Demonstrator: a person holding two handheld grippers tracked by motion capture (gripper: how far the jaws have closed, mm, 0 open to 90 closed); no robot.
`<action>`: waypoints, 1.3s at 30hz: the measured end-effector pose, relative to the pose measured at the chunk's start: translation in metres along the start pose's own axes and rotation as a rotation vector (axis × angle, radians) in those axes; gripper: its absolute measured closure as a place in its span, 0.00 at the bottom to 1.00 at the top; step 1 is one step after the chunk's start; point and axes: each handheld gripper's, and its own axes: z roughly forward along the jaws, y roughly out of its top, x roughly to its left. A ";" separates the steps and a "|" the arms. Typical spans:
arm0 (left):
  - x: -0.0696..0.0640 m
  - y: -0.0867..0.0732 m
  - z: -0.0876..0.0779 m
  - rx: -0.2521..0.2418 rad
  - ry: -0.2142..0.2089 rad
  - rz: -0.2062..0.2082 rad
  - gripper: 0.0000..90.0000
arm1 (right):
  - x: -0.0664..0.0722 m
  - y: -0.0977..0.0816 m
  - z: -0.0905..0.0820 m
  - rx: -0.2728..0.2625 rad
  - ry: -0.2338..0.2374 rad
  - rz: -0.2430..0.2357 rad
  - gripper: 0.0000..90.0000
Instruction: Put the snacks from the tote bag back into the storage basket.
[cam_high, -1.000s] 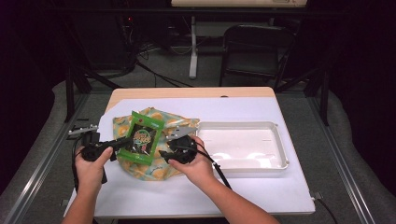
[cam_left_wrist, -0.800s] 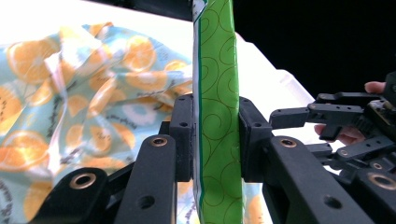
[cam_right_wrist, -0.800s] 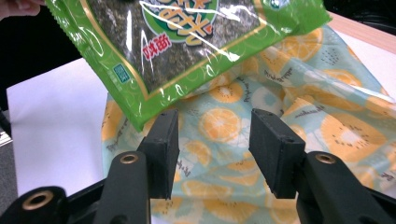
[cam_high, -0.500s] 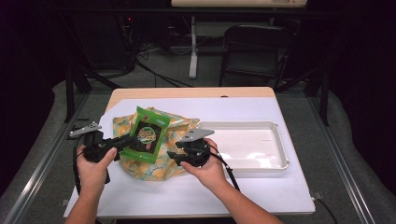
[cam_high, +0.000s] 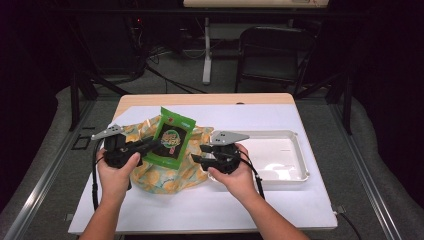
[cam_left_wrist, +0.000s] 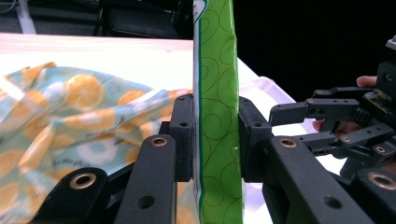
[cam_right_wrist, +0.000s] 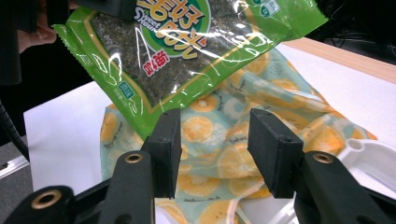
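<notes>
A green snack packet (cam_high: 173, 137) with a dark window hangs tilted above a lemon-print cloth (cam_high: 167, 175). My left gripper (cam_high: 151, 145) is shut on the packet's left edge. In the left gripper view the packet (cam_left_wrist: 217, 93) stands edge-on with my left gripper (cam_left_wrist: 215, 135) pressing both pads on it. My right gripper (cam_high: 198, 153) is open just right of the packet, and its jaws have just closed a little with nothing between them. In the right gripper view the packet (cam_right_wrist: 187, 46) hangs above my right gripper (cam_right_wrist: 214, 144), with the cloth (cam_right_wrist: 233, 140) behind.
A white tray (cam_high: 295, 172) lies to the right of the cloth on the white sheet (cam_high: 240, 205) that covers the table; its corner (cam_right_wrist: 373, 158) is near my right jaw. Chairs and stands are beyond the table's far edge.
The left gripper has lifted the packet up and to the right, standing it more upright. The right hand has drawn back to the right, away from the packet.
</notes>
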 end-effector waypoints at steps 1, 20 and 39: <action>-0.003 0.001 0.003 -0.006 -0.004 -0.001 0.80 | -0.002 0.000 -0.002 -0.003 0.002 0.008 0.60; -0.040 0.023 0.065 -0.004 -0.055 0.086 0.80 | -0.045 -0.006 -0.038 -0.100 0.004 0.185 0.57; -0.058 0.018 0.096 0.019 -0.121 0.104 0.80 | -0.071 -0.019 -0.043 -0.117 0.006 0.291 0.55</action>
